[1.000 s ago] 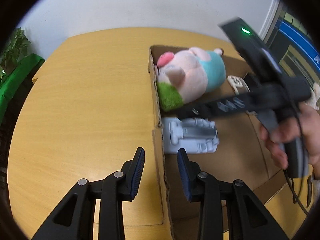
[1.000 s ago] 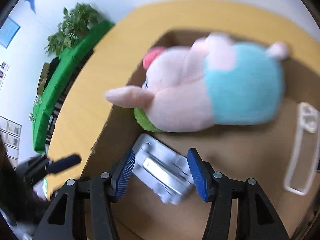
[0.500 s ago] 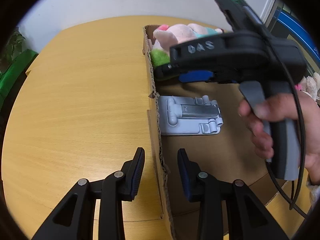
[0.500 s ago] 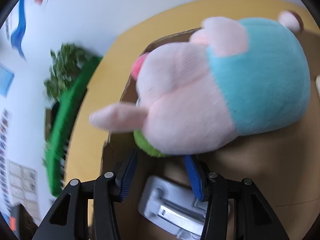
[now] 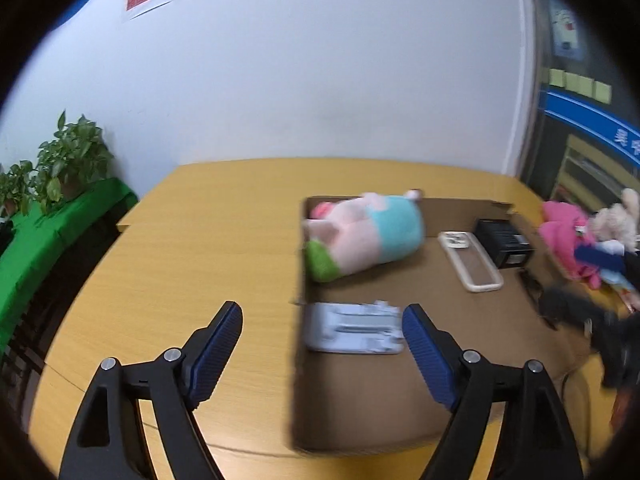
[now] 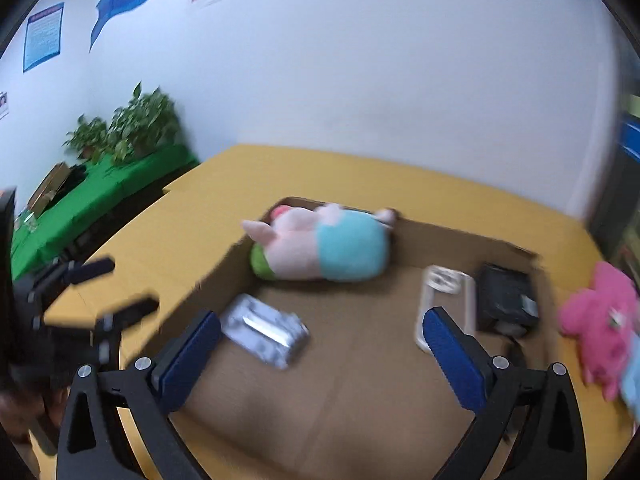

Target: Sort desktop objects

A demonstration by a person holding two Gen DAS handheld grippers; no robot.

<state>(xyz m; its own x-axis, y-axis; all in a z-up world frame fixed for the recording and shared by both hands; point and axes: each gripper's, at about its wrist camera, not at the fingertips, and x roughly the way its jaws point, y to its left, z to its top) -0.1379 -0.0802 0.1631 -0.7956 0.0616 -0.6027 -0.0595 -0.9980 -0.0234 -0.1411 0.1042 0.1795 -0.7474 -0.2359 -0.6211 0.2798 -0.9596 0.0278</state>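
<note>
Wooden tabletop (image 5: 192,240) carrying cardboard tray (image 5: 460,320); both grippers (image 5: 322,338) (image 6: 320,340) hovering wide open, empty. Plush pig (image 6: 324,248) looking soft, light; pinching mid-body seeming best.

Gripper (image 6: 320,336) wide open, empty | above box (image 6: 360,392) | inside: plush (image 6: 324,252), stand (image 6: 266,330), case (image 6: 444,304), black unit (image 6: 506,300)

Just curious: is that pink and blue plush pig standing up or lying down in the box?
Lying down. The pig rests on its side on the box floor, at the far corner.
</note>
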